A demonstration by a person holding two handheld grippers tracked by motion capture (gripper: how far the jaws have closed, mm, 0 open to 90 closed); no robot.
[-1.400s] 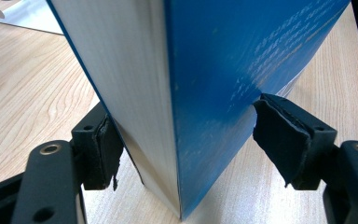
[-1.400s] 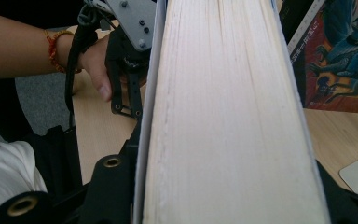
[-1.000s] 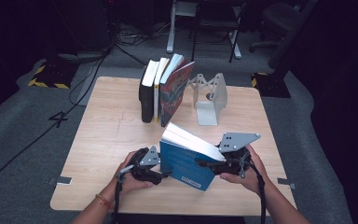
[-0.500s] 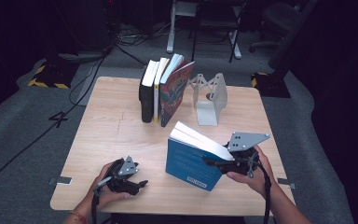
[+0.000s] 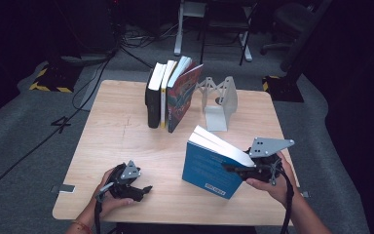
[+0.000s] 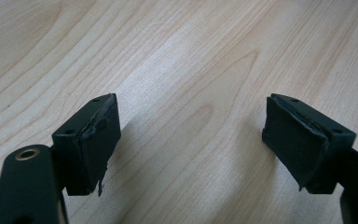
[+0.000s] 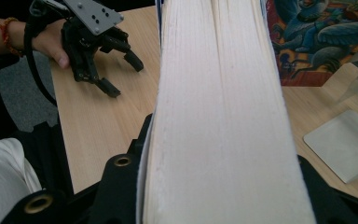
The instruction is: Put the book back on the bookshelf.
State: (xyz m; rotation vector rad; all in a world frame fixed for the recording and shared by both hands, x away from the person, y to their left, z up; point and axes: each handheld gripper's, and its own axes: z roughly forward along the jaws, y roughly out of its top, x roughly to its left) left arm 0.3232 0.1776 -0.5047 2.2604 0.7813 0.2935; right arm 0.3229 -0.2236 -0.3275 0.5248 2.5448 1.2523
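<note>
A thick blue book [image 5: 209, 168] stands tilted on the table's front right, white page edge up. My right gripper [image 5: 233, 169] is shut on it from the right, and in the right gripper view its jaws [image 7: 223, 186] clamp both covers around the page block [image 7: 219, 116]. My left gripper [image 5: 143, 191] rests low at the front left, well apart from the book. Its jaws have just been opening and stand open, with bare wood between them [image 6: 193, 135]. The right gripper view also catches the left gripper [image 7: 125, 77] in a hand.
Several books [image 5: 170, 95] stand in a row at the back of the wooden table [image 5: 121, 131], the outer one with a colourful cover [image 7: 321, 37]. A metal bookend [image 5: 219, 102] stands to their right. Cables trail from both grippers.
My left gripper has drawn away from the blue book to the front left and come down low, with its jaws wider. The right gripper has carried the book slightly to the right.
</note>
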